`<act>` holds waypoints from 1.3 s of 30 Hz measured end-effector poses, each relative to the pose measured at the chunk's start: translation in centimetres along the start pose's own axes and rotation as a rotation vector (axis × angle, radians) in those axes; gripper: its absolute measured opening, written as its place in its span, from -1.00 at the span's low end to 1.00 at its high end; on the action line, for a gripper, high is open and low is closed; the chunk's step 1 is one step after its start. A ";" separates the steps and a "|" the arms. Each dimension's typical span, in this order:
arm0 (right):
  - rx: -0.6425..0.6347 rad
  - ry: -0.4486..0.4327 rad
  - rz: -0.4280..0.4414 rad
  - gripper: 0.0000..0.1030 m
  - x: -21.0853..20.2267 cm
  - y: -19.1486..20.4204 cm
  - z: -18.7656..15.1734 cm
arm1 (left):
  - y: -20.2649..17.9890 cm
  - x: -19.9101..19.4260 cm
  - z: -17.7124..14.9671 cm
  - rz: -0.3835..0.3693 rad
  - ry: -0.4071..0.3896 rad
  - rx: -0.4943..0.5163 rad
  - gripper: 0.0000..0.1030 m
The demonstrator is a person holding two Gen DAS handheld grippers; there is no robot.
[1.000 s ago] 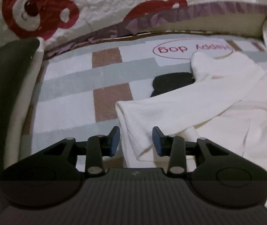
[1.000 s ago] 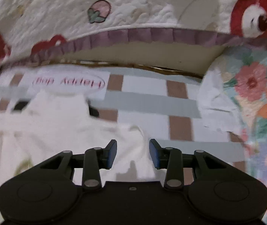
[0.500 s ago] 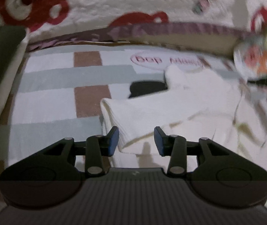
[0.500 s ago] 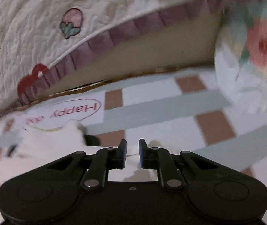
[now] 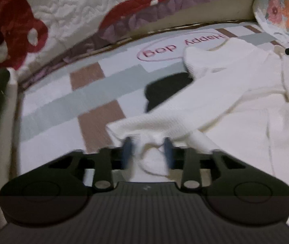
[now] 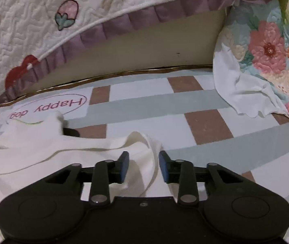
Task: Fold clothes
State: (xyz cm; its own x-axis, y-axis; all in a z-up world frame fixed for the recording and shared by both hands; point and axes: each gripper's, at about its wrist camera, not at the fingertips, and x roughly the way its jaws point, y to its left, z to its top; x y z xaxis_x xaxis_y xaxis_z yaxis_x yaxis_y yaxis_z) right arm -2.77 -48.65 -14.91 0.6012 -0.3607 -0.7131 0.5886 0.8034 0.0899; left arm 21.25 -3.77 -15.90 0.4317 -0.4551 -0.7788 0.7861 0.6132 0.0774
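- On a checked mat (image 5: 95,120) of white, grey and brown squares, seen from the left wrist, lies a cream garment (image 5: 235,101).
- One sleeve reaches toward the camera, and its cuff bunches between the blue pads of the left gripper (image 5: 148,152).
- Its jaws are closing on that cuff; the pads look blurred and seem to touch the cloth.
- A black item (image 5: 164,91) lies on the mat, partly under the garment.
- Behind the mat hangs a quilt (image 5: 73,6) with red bears.
- From the right wrist, the garment (image 6: 42,148) lies at the left on the mat (image 6: 185,126).
- A fold of its cloth lies between the pads of the right gripper (image 6: 142,167).
- Those jaws are opening, with gaps beside the cloth.
- A floral quilt (image 6: 266,46) drapes at the right.
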 end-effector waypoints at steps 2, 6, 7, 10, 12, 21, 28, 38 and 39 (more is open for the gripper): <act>-0.011 0.028 -0.011 -0.17 1.2 0.3 0.1 | 0.5 0.1 0.6 0.022 -0.017 -0.007 -0.63; -0.021 0.044 -0.049 -0.44 2.6 0.0 0.7 | 2.0 0.2 1.7 0.044 -0.033 -0.044 -0.88; 0.014 0.023 -0.040 -0.74 2.2 -0.5 0.9 | 2.3 0.1 1.8 0.046 -0.044 -0.054 -0.89; 0.117 -0.040 -0.015 -0.98 1.2 -2.2 1.8 | 3.3 -0.1 2.6 0.028 -0.058 -0.107 -0.89; 0.181 -0.081 -0.002 -0.98 0.3 -3.2 2.5 | 4.1 0.3 3.4 0.011 -0.059 -0.142 -0.90; 0.210 -0.063 -0.064 -0.98 0.7 -3.2 5.7 | 7.2 4.7 8.5 0.029 -0.037 -0.209 -0.93; 0.327 0.010 -0.087 -0.50 4.0 -4.9 4.3 | 8.3 8.0 8.2 0.107 0.029 -0.324 -0.56; 0.265 -0.141 -0.081 0.31 -1.1 -5.9 3.2 | 3.8 1.7 5.9 -0.042 -0.163 -0.158 -0.16; 0.278 -0.136 -0.075 0.31 -1.3 -6.1 3.4 | 3.1 1.3 5.7 -0.068 -0.172 -0.131 -0.16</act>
State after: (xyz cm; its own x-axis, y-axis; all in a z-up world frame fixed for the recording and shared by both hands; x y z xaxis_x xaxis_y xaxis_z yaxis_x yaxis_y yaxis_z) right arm -5.31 -54.71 -12.16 0.6059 -0.4893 -0.6273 0.7480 0.6187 0.2400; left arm 26.79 -6.16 -13.08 0.4574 -0.5945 -0.6613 0.7564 0.6511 -0.0621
